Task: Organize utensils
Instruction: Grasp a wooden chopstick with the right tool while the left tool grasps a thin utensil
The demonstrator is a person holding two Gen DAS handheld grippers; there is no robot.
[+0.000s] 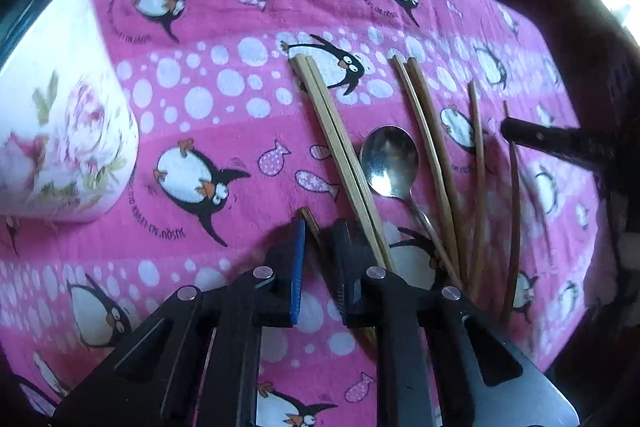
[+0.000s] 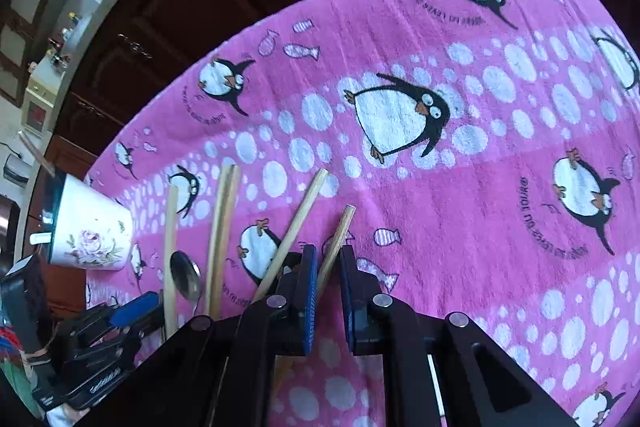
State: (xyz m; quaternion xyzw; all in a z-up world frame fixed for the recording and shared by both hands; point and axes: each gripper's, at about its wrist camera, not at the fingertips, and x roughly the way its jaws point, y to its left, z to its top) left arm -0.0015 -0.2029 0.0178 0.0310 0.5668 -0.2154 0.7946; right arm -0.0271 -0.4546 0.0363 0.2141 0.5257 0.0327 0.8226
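A: So, left wrist view?
B: Left tongs (image 1: pixel 320 227) pinch one chopstick (image 1: pixel 310 223); the floral cup (image 1: pixel 68 131) stands far left on the desk (image 1: pixel 240 107).
A: Right wrist view?
B: Right tongs (image 2: pixel 329 253) pinch another chopstick (image 2: pixel 340 235), its length running away from them; the cup (image 2: pixel 94 231) sits nearer the left hand.

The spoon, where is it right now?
In the left wrist view the spoon lies on the pink penguin cloth, between two pairs of chopsticks, right of the flowered cup.
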